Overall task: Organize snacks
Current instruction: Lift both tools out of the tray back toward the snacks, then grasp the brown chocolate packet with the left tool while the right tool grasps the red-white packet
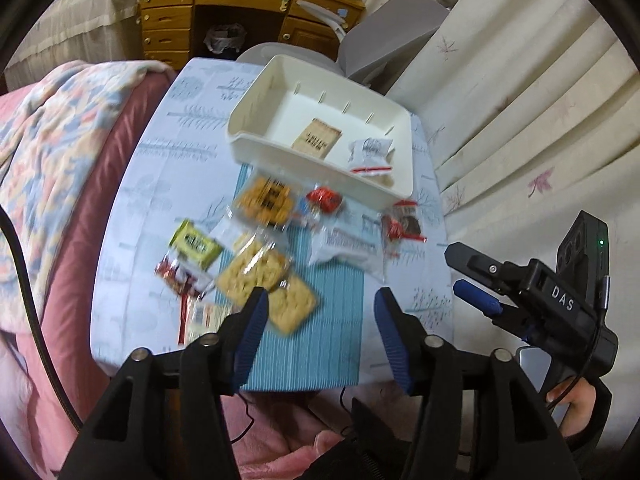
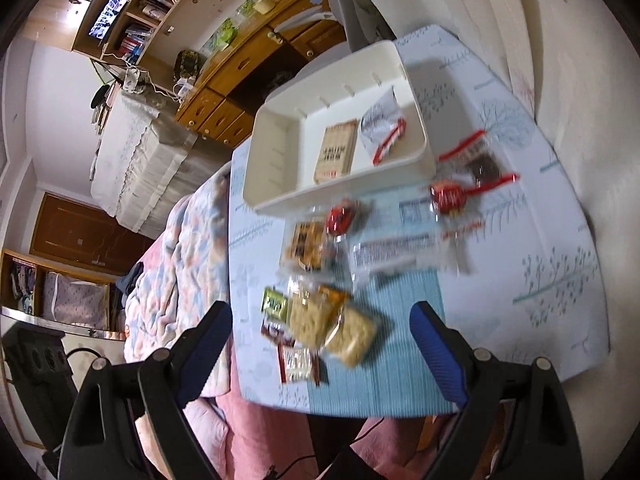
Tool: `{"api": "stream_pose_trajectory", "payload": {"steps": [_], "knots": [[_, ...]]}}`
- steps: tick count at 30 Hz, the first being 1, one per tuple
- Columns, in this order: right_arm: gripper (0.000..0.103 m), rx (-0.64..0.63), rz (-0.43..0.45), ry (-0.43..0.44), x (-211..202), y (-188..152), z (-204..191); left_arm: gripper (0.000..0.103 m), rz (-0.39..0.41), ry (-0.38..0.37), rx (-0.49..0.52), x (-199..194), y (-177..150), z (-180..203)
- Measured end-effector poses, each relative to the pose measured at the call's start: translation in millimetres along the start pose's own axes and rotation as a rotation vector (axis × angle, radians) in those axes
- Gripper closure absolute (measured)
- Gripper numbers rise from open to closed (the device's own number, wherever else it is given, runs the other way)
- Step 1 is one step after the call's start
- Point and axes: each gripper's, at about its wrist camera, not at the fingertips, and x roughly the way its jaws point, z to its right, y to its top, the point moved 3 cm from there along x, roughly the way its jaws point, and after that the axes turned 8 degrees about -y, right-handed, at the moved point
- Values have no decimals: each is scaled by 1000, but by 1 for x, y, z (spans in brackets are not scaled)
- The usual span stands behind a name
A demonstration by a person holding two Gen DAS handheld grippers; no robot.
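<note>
Fingers of the left gripper and right gripper hang spread and empty above loose wrapped snack packets mid-surface, before the white plastic bin. Crowded, overlapping wrappers risk a double pickup or one nudged off the near edge.

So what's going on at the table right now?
A person is sorting snacks with two tools. Both the left hand-held gripper and the right hand-held gripper are open and empty above the table. The white plastic bin already holds a tan packet and a clear red-striped bag; the other packets lie loose on the striped blue mat.
</note>
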Motion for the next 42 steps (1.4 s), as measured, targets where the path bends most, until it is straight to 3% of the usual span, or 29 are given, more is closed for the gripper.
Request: {"api": "stream_pose_trajectory", "payload": {"steps": [11,22,31,42], "knots": [[12,62,-111,24,29,-49,14,38,-38,101,22,-4,-41,-27],[12,133,-183,-41,71,-81,10,27,-111,128,70,10,-30,-81],[12,227,-101,-132,95,-106,-24,27,-279,93,205,34,7,-140],[12,182,132,-307,121,-154,-82,27,-501,6,382,85,39,-181]]}}
